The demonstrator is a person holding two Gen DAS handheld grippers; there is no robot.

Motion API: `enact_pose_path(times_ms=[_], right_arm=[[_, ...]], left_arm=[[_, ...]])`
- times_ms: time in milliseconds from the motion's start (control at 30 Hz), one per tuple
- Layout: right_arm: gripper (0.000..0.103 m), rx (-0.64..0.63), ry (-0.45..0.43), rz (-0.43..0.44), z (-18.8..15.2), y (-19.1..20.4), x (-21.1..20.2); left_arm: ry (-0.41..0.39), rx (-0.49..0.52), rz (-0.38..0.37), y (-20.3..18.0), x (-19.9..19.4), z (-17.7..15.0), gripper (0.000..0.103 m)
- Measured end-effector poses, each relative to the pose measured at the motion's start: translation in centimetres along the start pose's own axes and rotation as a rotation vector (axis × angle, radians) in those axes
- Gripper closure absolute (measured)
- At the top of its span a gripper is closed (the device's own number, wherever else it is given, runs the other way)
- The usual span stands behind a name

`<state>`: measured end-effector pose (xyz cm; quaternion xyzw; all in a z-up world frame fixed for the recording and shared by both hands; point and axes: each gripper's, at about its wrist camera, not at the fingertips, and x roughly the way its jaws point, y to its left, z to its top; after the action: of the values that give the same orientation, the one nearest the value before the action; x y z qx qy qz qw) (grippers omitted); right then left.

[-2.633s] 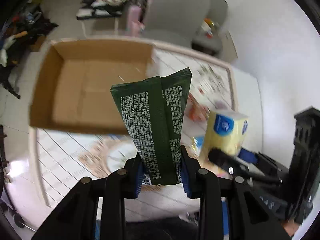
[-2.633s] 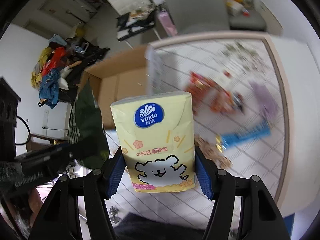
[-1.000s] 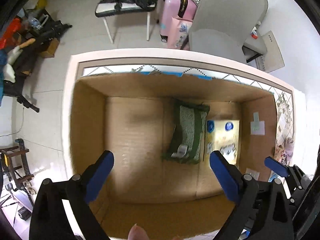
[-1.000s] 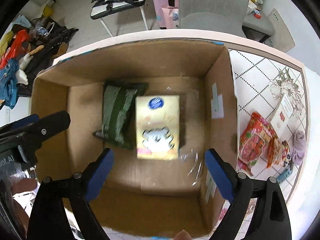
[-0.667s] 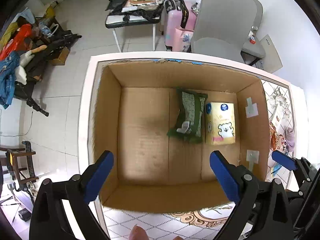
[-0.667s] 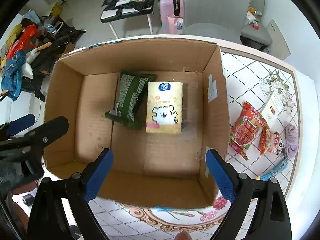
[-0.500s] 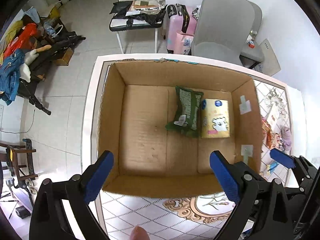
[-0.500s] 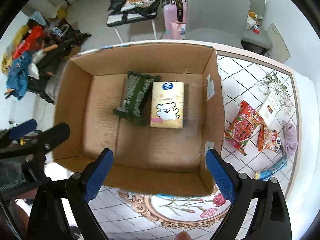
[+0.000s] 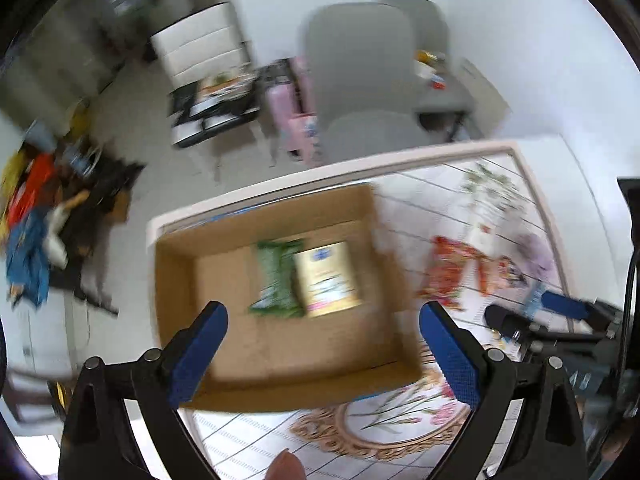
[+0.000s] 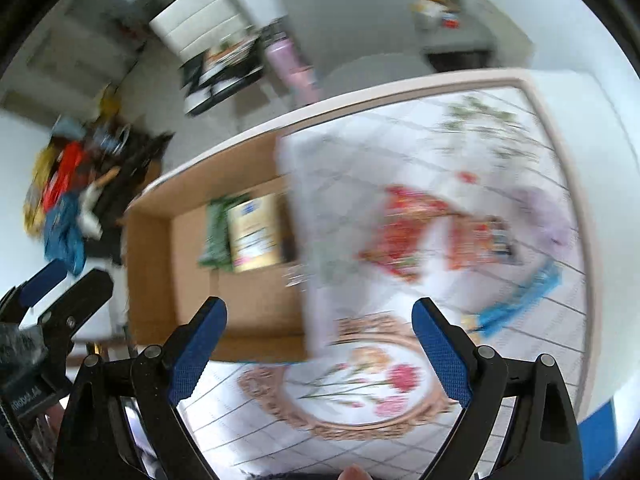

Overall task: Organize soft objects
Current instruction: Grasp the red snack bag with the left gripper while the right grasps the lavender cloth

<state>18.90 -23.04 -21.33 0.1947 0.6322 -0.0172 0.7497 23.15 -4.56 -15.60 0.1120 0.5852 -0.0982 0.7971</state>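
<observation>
Patterned tabletop underneath, blurred. Nearest, left gripper and right gripper, both spread wide, holding nothing. Beyond, cardboard box with green packet touching yellow tissue pack on its floor. Right of box, red snack bags loose on table. Farther back, grey chair.

Almost no writing can be read; both views are smeared by motion. The one legible scrap is white lettering, roughly "Robot" with a few unclear characters after it, on the black body of the left gripper at the lower left edge of the right wrist view. The yellow tissue pack in the cardboard box carries a round blue logo near its top edge, but its lettering is blurred. Print on the green packet and the red snack bags is also unreadable.
</observation>
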Motion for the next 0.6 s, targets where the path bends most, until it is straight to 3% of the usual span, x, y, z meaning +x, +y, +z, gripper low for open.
enact_pose_path(times_ms=[167, 267, 300, 500, 600], right_arm=[[0.007, 0.144, 0.022, -0.131, 3.1, -12.0, 1.5], [0.007, 0.147, 0.086, -0.177, 4.8, -16.8, 3.8], [0.007, 0.131, 0.115, -0.189, 5.3, -18.3, 4.7], [0.007, 0.01, 0.237, -0.317, 8.0, -22.9, 10.1], [0.007, -0.048, 0.286, -0.341, 9.1, -24.0, 12.4]], left_arm=[[0.133, 0.143, -0.062, -8.7, 6.3, 3.4, 0.005], [0.234, 0.215, -0.087, -12.9, 11.2, 5.1, 0.005], [0.271, 0.239, -0.065, -14.3, 13.3, 5.6, 0.005], [0.484, 0.272, -0.056, -17.4, 22.7, 5.7, 0.011], [0.578, 0.264, -0.083, -17.9, 25.8, 4.9, 0.011]])
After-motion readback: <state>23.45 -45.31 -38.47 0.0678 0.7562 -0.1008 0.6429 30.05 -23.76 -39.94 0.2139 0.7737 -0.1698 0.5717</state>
